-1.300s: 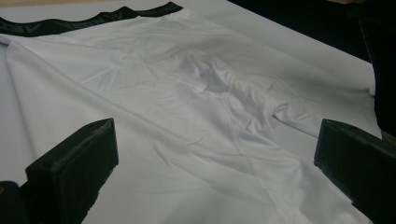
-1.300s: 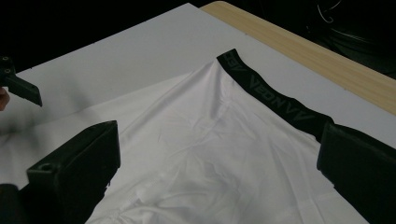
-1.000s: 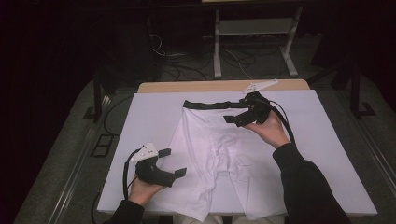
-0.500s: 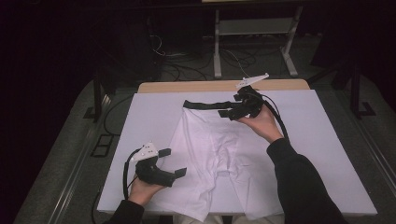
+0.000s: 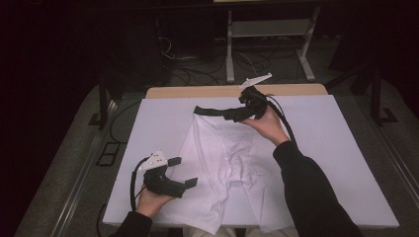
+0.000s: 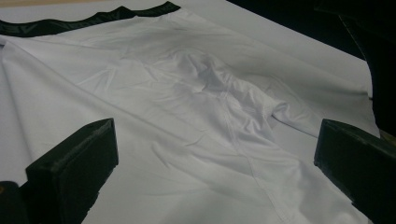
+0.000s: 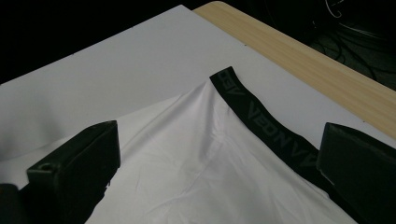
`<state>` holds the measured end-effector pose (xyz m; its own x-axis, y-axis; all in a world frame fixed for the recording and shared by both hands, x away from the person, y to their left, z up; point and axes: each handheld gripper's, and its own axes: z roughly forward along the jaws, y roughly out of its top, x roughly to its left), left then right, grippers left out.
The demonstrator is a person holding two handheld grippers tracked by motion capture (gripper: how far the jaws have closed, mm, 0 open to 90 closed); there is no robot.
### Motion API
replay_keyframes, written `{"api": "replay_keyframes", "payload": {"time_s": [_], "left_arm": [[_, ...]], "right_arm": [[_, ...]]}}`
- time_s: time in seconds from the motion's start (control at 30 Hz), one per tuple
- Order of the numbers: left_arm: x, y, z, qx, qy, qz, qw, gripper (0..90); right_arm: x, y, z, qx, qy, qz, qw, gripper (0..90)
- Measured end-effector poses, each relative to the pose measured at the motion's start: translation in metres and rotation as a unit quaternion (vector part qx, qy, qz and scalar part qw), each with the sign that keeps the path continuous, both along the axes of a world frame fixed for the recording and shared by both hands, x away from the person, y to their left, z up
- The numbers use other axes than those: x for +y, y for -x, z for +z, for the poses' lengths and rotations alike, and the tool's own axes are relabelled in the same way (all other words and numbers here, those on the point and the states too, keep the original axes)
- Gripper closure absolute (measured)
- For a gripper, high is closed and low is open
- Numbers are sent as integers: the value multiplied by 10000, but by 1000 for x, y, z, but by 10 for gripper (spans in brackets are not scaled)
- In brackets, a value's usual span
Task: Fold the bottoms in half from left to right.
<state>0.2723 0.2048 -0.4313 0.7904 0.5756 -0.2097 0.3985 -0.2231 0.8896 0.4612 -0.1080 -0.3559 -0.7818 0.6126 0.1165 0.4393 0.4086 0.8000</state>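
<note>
White shorts (image 5: 222,163) with a black waistband (image 5: 210,111) lie spread on the white-covered table (image 5: 346,148). My right gripper (image 5: 236,114) hovers over the waistband's right part at the far side. In the right gripper view its jaws stand wide apart with the lettered waistband (image 7: 261,121) running between them, so the right gripper (image 7: 219,149) is open. My left gripper (image 5: 183,172) is open at the near left, beside the shorts' left leg. The left gripper view looks across the wrinkled white fabric (image 6: 201,107) toward the waistband (image 6: 93,21), with nothing between the left gripper's (image 6: 215,140) jaws.
A strip of wooden tabletop (image 5: 197,91) shows beyond the white cover. Behind the table a metal stand (image 5: 267,29) and cables (image 5: 197,74) sit on the dark floor. Bare white cover lies left and right of the shorts.
My right gripper has moved left and a little farther away along the waistband. The left gripper has stayed put.
</note>
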Motion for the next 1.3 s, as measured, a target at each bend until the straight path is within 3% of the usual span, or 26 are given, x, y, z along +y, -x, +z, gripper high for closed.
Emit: {"api": "replay_keyframes", "payload": {"time_s": [0.97, 1.3], "left_arm": [[-1, 0, 0, 14, 49, -57, 10000, 0], [-1, 0, 0, 16, 49, -76, 10000, 0]], "right_arm": [[54, -46, -14, 101, -16, 40, 9999, 0], [71, -53, -20, 110, -37, 110, 9999, 0]]}}
